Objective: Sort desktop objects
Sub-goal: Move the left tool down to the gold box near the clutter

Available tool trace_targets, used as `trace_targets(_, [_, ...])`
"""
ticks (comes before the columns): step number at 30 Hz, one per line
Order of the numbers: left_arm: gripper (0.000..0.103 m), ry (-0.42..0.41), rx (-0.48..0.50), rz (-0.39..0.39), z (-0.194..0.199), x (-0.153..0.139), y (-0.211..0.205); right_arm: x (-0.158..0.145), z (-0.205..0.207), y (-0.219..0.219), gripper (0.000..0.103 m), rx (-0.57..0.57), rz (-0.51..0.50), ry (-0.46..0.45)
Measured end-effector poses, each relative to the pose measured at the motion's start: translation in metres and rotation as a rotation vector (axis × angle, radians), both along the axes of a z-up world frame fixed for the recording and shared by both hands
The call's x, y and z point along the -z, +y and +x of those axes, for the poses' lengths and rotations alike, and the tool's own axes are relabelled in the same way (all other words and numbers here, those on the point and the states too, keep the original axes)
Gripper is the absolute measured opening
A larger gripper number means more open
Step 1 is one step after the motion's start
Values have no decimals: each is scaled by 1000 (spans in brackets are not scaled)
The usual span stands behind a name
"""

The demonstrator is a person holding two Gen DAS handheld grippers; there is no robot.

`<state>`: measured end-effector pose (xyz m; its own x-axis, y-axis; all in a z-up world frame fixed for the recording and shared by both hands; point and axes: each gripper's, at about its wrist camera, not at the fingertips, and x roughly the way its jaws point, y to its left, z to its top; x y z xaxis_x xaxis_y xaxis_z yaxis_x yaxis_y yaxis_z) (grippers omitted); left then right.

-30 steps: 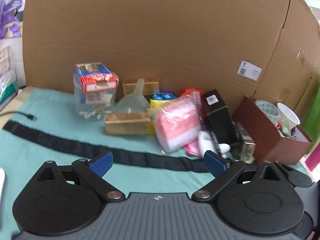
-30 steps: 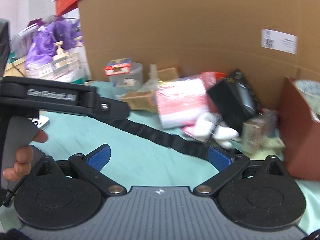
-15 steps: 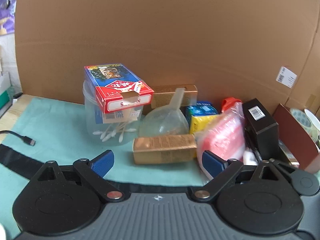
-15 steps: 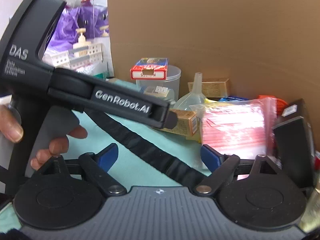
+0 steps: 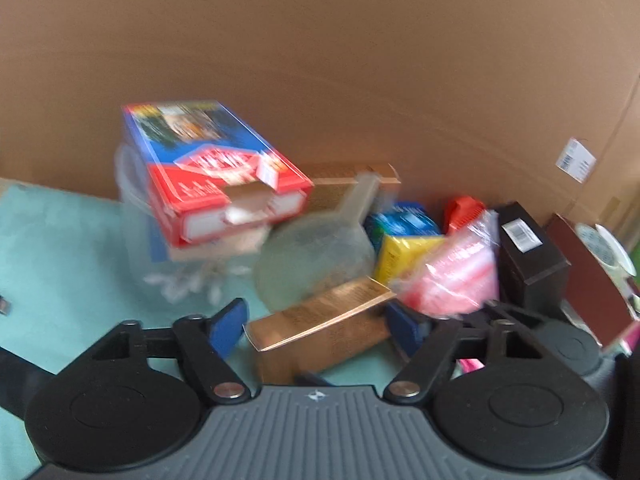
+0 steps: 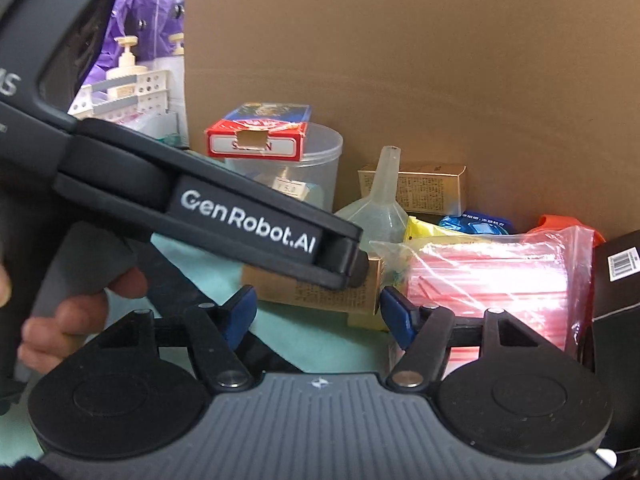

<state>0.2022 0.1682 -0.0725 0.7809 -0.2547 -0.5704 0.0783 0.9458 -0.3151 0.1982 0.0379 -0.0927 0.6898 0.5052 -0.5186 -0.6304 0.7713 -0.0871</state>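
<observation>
A gold carton (image 5: pixel 320 328) lies on the teal mat between the blue pads of my left gripper (image 5: pixel 316 326), whose jaws stand open around it; the view is blurred and I cannot tell if they touch. The carton also shows in the right wrist view (image 6: pixel 340 288), partly behind the left gripper's body (image 6: pixel 180 208). My right gripper (image 6: pixel 316 312) is open and empty just in front of the carton. A red and blue card box (image 5: pixel 216 172) rests on a clear tub (image 6: pixel 288 176). A clear funnel (image 5: pixel 320 256) and a pink straw bag (image 6: pixel 492 280) lie nearby.
A tall cardboard wall (image 5: pixel 320 60) stands behind the pile. A second gold carton (image 6: pixel 420 188), a yellow pack (image 5: pixel 404 256), a blue pack (image 5: pixel 408 216), a black box (image 5: pixel 528 252) and a brown box (image 5: pixel 592 288) with cups crowd the right side. A black strap (image 6: pixel 264 348) crosses the mat.
Both grippers have moved forward to the pile. The left gripper's pads now flank the near gold carton, which appears tilted. The right gripper came closer to the same carton.
</observation>
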Motion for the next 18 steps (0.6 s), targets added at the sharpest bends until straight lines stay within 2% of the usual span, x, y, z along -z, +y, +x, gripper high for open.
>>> trace_targets(3, [73, -10, 5, 43, -6, 0, -5, 1, -1, 1, 59, -8, -26, -18])
trace_targets(7, [69, -2, 6, 32, -18, -1, -7, 0, -8, -3, 58, -9, -41, -34])
trace_targets(12, [66, 9, 27, 74, -44, -2, -24, -3, -27, -15, 58, -16, -29, -19])
trace_targets(18, [62, 35, 81, 43, -83, -6, -51, -4, -73, -49, 58, -22, -17, -11])
